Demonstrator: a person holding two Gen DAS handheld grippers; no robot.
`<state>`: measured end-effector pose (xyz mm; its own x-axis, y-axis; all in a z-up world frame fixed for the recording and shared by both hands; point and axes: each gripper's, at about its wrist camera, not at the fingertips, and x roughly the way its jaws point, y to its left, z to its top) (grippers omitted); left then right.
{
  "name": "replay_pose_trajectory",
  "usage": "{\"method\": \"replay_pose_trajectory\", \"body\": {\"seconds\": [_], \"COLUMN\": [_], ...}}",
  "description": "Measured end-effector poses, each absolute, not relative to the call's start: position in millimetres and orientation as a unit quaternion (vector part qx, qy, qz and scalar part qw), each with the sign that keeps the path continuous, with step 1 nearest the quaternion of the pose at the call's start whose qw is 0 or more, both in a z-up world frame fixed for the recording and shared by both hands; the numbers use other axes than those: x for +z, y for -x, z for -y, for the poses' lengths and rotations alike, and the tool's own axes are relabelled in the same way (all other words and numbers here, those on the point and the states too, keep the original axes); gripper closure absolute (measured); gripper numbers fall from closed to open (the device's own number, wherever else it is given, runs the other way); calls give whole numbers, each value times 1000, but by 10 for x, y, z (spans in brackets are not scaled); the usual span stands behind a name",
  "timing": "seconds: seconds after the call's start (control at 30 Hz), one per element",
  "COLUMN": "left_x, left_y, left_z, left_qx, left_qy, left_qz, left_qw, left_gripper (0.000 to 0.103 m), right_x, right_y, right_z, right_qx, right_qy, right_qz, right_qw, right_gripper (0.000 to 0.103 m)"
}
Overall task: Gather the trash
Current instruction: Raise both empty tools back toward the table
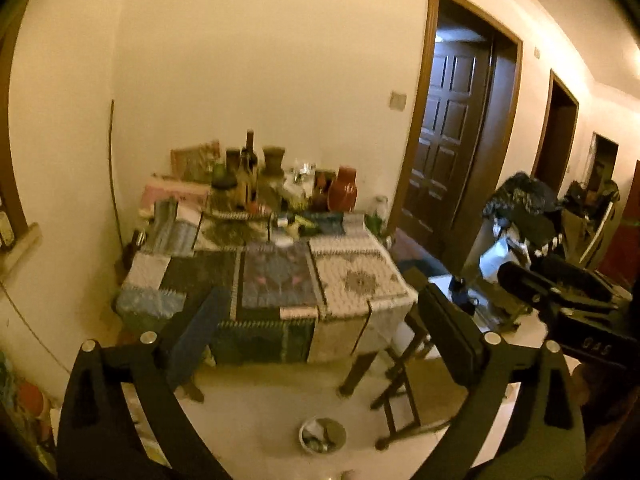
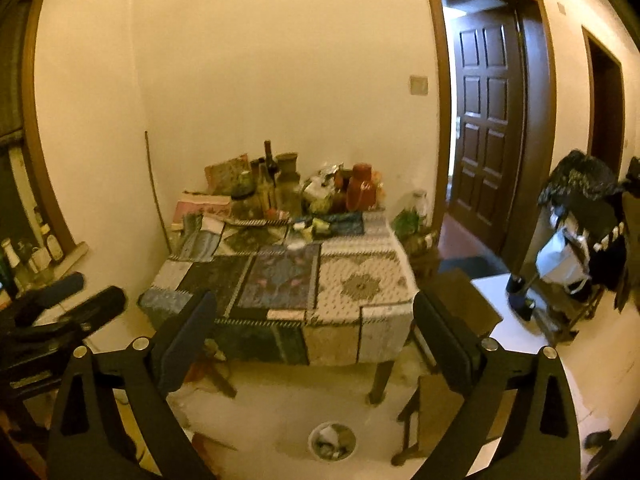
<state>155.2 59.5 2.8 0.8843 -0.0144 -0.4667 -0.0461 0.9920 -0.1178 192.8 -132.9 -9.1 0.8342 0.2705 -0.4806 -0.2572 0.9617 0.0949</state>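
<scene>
A small round trash bin (image 1: 322,435) with scraps in it stands on the floor in front of the table; it also shows in the right wrist view (image 2: 332,440). The table (image 1: 352,280) has a patchwork cloth; bottles, jars and wrappers (image 1: 304,224) crowd its far side by the wall. My left gripper (image 1: 320,316) is open and empty, held well back from the table. My right gripper (image 2: 316,312) is open and empty too, at about the same distance. Each gripper shows at the edge of the other's view.
A folding chair (image 1: 404,384) stands at the table's right front corner. An open dark wooden door (image 2: 492,120) is on the right. A cluttered rack with bags (image 2: 576,248) stands far right, a low white table (image 2: 508,320) before it. A window sill with bottles (image 2: 24,260) is at left.
</scene>
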Motion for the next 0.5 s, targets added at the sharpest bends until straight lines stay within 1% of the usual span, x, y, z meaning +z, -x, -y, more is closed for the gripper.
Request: {"method": "replay_pose_trajectory", "body": {"seconds": [0.23, 0.5], "left_x": [46, 57], "left_y": [-1976, -2891], "left_z": [-535, -409], "left_qx": [12, 36], "left_qy": [54, 53], "left_qz": [-233, -231], "left_qw": [971, 971], "left_gripper": [5, 5], "right_x": [-106, -111], "right_y": [-2295, -3093], "right_z": [1443, 1587], "right_qx": [143, 160], "right_qy": [-22, 10], "right_qz": [-242, -240], "right_qw": [959, 958], "right_gripper": [4, 4]}}
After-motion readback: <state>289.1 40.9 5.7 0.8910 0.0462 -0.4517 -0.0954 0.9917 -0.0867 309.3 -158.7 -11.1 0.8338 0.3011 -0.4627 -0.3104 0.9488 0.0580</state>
